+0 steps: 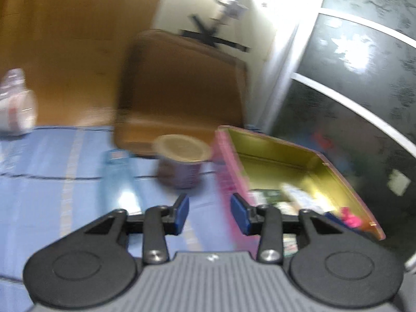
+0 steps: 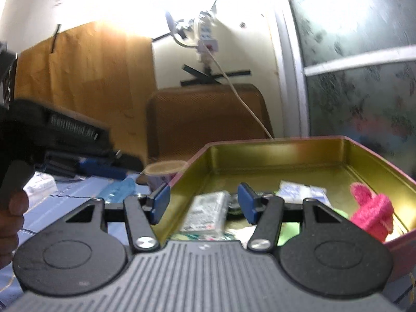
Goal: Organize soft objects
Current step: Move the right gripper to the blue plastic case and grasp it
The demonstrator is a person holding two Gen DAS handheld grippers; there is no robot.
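A pink tin (image 1: 286, 161) with a gold inside lies open on the blue sheet (image 1: 39, 169). In the right wrist view the tin (image 2: 286, 156) holds a pink knitted piece (image 2: 371, 213), a tissue pack (image 2: 205, 214), a white packet (image 2: 301, 192) and something green (image 2: 288, 230). My right gripper (image 2: 203, 204) hovers open over the tin's near left wall, gripping nothing. My left gripper (image 1: 210, 213) stands open and empty just left of the tin. It shows again as a dark blurred left gripper (image 2: 104, 166), with a hand (image 2: 13, 221) on it.
A lidded purple cup (image 1: 182, 161) and a lying blue bottle (image 1: 117, 176) are left of the tin. Behind them stands a brown cushion (image 1: 182, 91). A white plastic bundle (image 1: 15, 104) is at far left, dark patterned glass doors (image 1: 364, 78) at right.
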